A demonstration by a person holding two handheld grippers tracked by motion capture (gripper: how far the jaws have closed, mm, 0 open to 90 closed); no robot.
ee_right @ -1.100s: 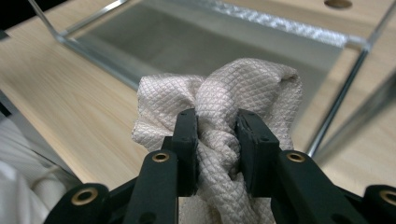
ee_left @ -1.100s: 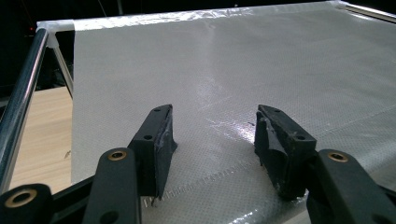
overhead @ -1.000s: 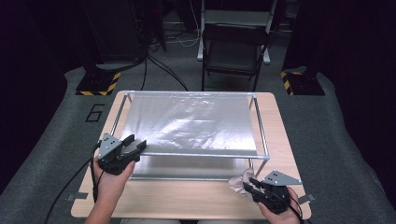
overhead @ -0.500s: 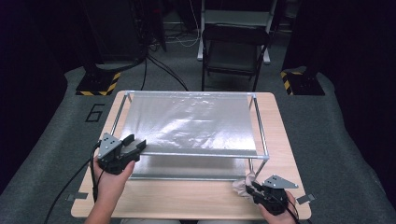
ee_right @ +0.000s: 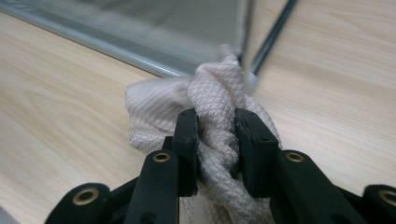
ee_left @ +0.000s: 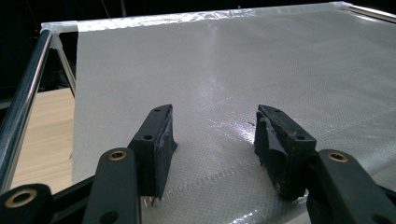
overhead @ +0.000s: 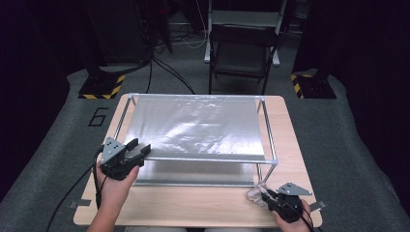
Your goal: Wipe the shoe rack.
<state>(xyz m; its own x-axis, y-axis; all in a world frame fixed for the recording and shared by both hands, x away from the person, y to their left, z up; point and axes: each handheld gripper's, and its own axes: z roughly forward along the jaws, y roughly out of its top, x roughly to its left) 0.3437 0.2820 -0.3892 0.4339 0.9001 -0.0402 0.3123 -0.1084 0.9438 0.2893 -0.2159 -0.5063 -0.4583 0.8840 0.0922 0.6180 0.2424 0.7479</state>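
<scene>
the right gripper (ee_right: 215,135) was closed on a bunched cloth (ee_right: 205,100), held low over the table (overhead: 193,205) just beside the near right leg of the frame (overhead: 267,154). the left gripper (overhead: 139,150) was left open and empty, well apart, at the frame's near left.
</scene>
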